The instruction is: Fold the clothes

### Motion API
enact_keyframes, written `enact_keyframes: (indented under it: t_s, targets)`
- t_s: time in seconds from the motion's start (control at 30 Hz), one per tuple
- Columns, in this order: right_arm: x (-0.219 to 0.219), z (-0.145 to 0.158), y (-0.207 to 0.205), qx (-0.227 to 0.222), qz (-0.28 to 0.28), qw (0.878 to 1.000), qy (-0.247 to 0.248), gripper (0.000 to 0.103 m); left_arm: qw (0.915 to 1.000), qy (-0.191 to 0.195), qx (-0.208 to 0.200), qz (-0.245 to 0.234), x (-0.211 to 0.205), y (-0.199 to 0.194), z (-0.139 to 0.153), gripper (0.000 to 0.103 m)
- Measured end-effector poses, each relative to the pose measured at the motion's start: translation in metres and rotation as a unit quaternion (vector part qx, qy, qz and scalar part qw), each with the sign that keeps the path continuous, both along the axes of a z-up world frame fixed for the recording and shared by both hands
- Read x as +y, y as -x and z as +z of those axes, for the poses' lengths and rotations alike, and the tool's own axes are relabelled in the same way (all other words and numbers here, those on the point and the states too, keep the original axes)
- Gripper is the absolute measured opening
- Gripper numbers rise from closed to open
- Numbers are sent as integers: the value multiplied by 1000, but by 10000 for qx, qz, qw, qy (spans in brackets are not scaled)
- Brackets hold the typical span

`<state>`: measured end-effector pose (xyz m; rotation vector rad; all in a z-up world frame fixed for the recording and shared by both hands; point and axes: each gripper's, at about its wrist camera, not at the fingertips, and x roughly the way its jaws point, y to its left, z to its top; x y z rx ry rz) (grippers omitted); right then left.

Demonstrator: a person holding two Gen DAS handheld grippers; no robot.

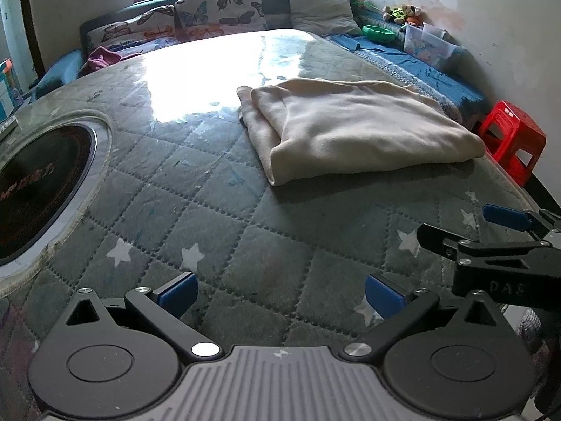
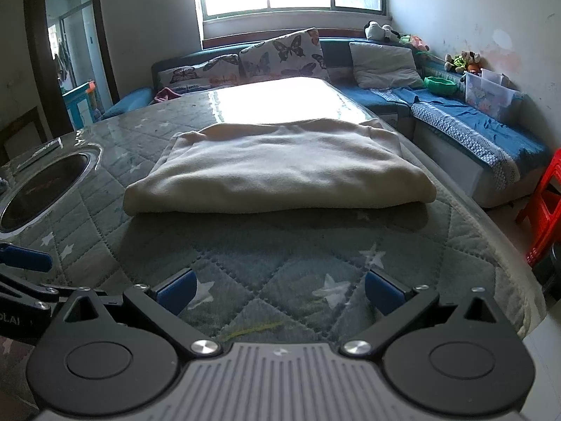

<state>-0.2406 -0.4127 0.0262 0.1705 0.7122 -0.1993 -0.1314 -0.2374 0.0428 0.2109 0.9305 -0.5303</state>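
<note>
A cream garment (image 2: 277, 168), soft and fleecy-looking, is lying folded into a thick rounded rectangle on the worktop (image 2: 266, 256), which is wearing a grey-green quilted cover stitched in diamonds and dotted with pale stars under a glossy clear sheet. In the right wrist view the bundle's long axis is running left to right across the picture, with a plump folded edge facing the camera; in the left wrist view it (image 1: 354, 129) is sitting to the right of centre, layered edges showing at its left end. The left gripper (image 1: 280, 298) is hovering above the quilted cover with its blue-padded fingers (image 1: 178, 293) spread wide, pinching nothing and well short of the garment. The right gripper (image 2: 278, 293) is doing the same, its fingers (image 2: 384, 289) wide apart and empty, the near fold lying ahead of them. A round dark inset with a metal rim (image 1: 42, 189) is sitting in the worktop to the left. Butterfly-print cushions (image 2: 277, 54) are leaning on a blue sofa (image 2: 473, 122) behind, and a red plastic stool (image 1: 512, 140) is standing at the right.
</note>
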Motion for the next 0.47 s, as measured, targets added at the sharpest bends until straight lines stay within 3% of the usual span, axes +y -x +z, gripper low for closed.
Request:
enact_keyframes:
  t_s: [0.47]
  targets:
    - [-7, 0, -16, 34, -1, 10000, -46, 103, 10000, -14, -57, -21, -7, -16, 4, 103]
